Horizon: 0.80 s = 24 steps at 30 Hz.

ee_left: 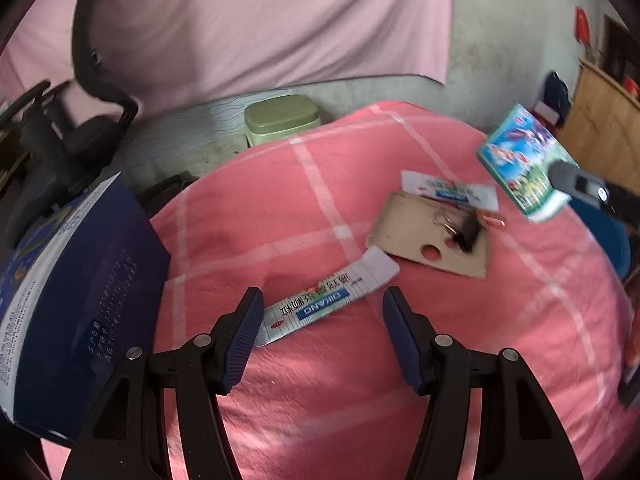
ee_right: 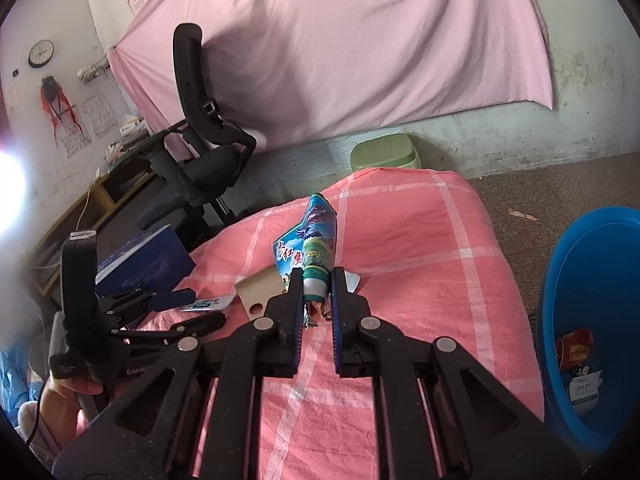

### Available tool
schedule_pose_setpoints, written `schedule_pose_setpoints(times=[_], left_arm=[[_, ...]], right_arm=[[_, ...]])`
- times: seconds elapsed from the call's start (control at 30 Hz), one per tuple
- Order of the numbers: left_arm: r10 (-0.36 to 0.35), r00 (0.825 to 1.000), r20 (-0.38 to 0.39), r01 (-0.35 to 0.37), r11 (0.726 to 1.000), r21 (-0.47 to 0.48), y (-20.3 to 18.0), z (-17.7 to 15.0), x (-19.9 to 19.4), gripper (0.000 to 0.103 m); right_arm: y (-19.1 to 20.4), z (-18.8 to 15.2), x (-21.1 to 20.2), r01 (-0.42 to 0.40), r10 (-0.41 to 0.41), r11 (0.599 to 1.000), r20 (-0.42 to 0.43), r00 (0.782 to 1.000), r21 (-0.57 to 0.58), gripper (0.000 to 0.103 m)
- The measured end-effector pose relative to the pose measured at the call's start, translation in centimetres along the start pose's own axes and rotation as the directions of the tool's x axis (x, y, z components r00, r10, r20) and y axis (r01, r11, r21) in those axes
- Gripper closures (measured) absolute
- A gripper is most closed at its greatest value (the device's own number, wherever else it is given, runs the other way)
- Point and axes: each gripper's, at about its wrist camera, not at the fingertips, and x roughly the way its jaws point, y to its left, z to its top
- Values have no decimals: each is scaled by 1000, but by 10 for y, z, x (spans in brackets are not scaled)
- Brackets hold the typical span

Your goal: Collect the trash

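From the left wrist camera, the left gripper (ee_left: pixel 322 312) hangs over the pink checked bedspread (ee_left: pixel 312 360) with its jaws apart, and a white sachet (ee_left: pixel 328 300) lies flat in the gap between them. The left finger (ee_left: pixel 240 340) covers the sachet's near end, so whether it touches cannot be told; the right finger stands clear of it. The spread jaws suggest a pickup being lined up, not yet a grip. Past it lie one piece of brown cardboard (ee_left: pixel 424 236) with one black binder clip (ee_left: pixel 468 232) on it, one second sachet (ee_left: pixel 452 190) behind, and what looks like a small orange wrapper (ee_left: pixel 494 220), too blurred to be sure. One dark blue box (ee_left: pixel 80 300) sits at the left edge. One colourful snack bag (ee_left: pixel 520 156) hangs in the air at the right, held by the other gripper.

From the right wrist camera, the right gripper (ee_right: pixel 316 286) is clamped on the snack bag's (ee_right: pixel 314 240) crumpled bottom end, so the bag stands upright above the bed. One blue bucket (ee_right: pixel 576 264) stands on the floor beside the bed at the right, with a few pieces of packaging already inside, likely where the bag is bound. The left gripper (ee_right: pixel 192 308) shows at the left, over the sachet (ee_right: pixel 208 303).
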Motion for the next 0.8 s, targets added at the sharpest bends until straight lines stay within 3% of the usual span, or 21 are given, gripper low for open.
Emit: schedule_pose_setpoints(times=[0.2,0.3,0.43,0.47,0.6,0.7,0.8], left_arm=[[-38,999,-13,38,999,33,-11,-5,-2,82],[-14,1000,-5,15,998,66,-21,-7,-1,89],[9,1000,14,-10,998,65,-25,-10,-2,94],[16,999,29,-17,999,48,-25,-11,-3,99],[23,997,78,-21,1000,-23,-22,-13,-11,101],[35,990,140,-26,997,-68,-22,-14,-22,102],[3,972,235,32,989,-146,-17,-12,-40,102]], right_arm=[[5,0,9,22,-24,999,-50,998,-23,75],[7,0,10,28,-30,999,-57,998,-29,75],[6,0,11,31,-33,999,-56,998,-30,75],[5,0,11,29,-31,999,-55,998,-29,75],[5,-1,6,22,-23,999,-30,999,-31,75],[6,-1,-1,12,-12,999,13,1000,-33,75],[8,1,-14,12,-8,999,82,997,-48,75]])
